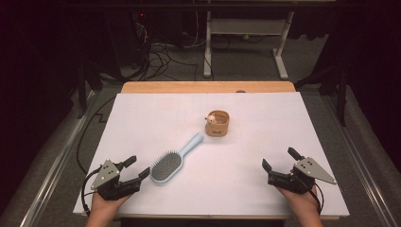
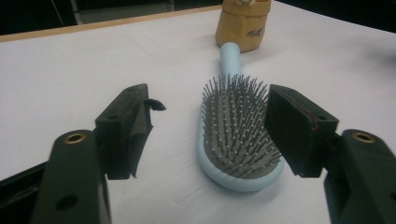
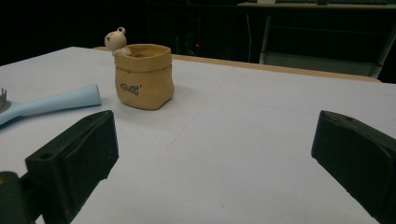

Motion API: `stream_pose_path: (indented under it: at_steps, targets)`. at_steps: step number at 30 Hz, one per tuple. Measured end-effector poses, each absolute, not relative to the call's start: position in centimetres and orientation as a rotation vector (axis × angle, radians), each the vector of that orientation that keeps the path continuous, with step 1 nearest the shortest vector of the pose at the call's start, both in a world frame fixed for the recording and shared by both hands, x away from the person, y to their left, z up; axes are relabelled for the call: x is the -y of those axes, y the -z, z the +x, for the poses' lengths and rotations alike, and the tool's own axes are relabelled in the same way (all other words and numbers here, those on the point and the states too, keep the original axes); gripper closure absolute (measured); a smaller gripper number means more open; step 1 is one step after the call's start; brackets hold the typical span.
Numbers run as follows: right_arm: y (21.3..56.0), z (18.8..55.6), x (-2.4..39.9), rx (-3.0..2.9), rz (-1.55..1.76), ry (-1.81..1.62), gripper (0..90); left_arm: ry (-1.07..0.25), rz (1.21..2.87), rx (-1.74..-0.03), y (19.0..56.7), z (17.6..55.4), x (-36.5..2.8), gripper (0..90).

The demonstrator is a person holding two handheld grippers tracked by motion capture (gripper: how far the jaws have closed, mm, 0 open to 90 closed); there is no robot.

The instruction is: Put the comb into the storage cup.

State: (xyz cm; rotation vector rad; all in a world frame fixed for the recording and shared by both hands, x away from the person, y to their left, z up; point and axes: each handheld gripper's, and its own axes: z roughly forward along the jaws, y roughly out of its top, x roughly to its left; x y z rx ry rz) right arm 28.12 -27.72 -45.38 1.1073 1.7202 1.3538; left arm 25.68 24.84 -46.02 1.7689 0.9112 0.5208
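High view: the left gripper (image 1: 138,166) sits near the tabletop's near-left corner with its jaws parted and nothing between them; the hairbrush (image 1: 171,163) lies just beside its right jaw, head toward the near edge, handle running up and right toward the small tan pot (image 1: 217,124) near the middle of the white tabletop (image 1: 265,118). The brush's long axis is a diagonal from near-left to far-right, bristles facing up. The right gripper (image 1: 280,159) rests near the near-right corner, jaws wide apart, holding nothing, well apart from brush and pot

Left gripper view: the two black jaws stand well open, and the brush head sits between them but nearer the right pad, which is close beside or perhaps just touching the bristles; I cannot tell which. The handle points straight away from the camera, its tip just short of the pot. If the brush is to be picked up, I judge it best to shift a little so the head or the neck is centred between the pads, then close across the width rather than onto the bristles, which would slip

Right gripper view: both jaws rise wide apart over bare tabletop; the pale blue handle tip lies left of the pot, with a small figure peeking over its rim
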Motion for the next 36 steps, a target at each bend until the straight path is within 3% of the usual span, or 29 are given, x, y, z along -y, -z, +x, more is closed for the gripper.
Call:
stream_pose_path:
  at_steps: [5,9,13,20,36]
  targets:
    - [45.3,28.1,27.7,-1.720,1.104,-1.351,1.6,-0.504,1.758,-0.905,46.0,25.8,-25.0,27.8]
    - [45.3,28.1,27.7,-1.720,1.106,-1.350,1.6,-0.521,1.762,-0.924,46.1,25.9,-24.9,17.2]
    - [45.3,28.1,27.7,-1.720,1.103,-1.350,1.6,-0.518,1.757,-0.917,46.2,26.0,-25.0,14.1]
    - [45.3,28.2,27.7,-1.721,1.102,-1.349,1.6,-0.483,1.753,-0.913,46.2,26.3,-25.2,0.3]
    - [45.3,28.1,27.8,-1.716,1.101,-1.344,1.6,-0.405,1.924,-1.004,46.5,27.0,-25.3,0.2]
